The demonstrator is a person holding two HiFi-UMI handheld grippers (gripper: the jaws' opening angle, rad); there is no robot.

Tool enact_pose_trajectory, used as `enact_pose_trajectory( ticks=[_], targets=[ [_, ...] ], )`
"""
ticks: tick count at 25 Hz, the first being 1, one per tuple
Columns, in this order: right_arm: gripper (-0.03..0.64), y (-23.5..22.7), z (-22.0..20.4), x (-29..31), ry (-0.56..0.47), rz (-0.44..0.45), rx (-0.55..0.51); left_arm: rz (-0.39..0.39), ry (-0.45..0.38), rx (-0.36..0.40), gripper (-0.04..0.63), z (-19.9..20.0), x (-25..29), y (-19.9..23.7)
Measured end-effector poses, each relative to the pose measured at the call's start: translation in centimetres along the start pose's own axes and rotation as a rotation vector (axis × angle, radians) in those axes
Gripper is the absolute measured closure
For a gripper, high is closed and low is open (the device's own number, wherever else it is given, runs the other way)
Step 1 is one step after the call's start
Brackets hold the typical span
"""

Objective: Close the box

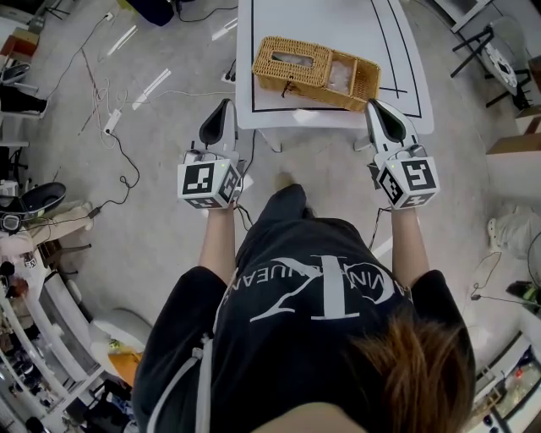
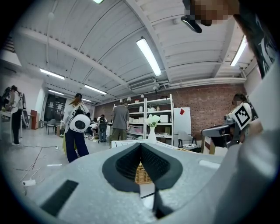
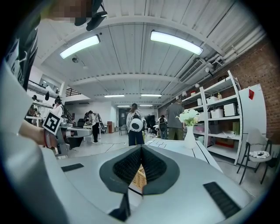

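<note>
A woven wicker box (image 1: 314,73) sits near the front edge of the white table (image 1: 338,21). Its left half has a woven top with an oblong slot, and its right half looks open, showing a pale inside. My left gripper (image 1: 224,105) hovers just short of the table's front left edge, shut and empty. My right gripper (image 1: 373,104) is by the box's front right corner, also shut with nothing in it. In the left gripper view the jaws (image 2: 141,145) meet at the tip and wicker (image 2: 142,173) shows through the hollow behind them. The right gripper view shows the same (image 3: 141,147), with wicker (image 3: 140,176) behind.
Black lines mark the table top. A white vase with flowers (image 3: 189,127) stands further back on it. Cables and a power strip (image 1: 112,121) lie on the floor at left. Cardboard boxes (image 1: 516,144) stand at right. Several people (image 2: 75,127) stand in the room beyond, near shelves.
</note>
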State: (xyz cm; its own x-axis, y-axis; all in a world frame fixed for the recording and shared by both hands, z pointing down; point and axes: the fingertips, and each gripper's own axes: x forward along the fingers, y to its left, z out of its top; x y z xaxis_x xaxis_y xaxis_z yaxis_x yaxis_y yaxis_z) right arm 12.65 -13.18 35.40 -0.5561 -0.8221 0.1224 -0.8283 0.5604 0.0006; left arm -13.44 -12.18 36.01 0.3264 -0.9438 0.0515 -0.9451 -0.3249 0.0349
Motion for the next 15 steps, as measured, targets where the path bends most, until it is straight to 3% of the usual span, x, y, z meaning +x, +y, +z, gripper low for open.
enact_pose_trajectory(
  ticks=[15],
  targets=[
    [0.62,1.6,0.7,-1.7,-0.047,0.035,-0.012,0.025,-0.01,0.007,0.584,0.4,-2.3,-0.5]
  ],
)
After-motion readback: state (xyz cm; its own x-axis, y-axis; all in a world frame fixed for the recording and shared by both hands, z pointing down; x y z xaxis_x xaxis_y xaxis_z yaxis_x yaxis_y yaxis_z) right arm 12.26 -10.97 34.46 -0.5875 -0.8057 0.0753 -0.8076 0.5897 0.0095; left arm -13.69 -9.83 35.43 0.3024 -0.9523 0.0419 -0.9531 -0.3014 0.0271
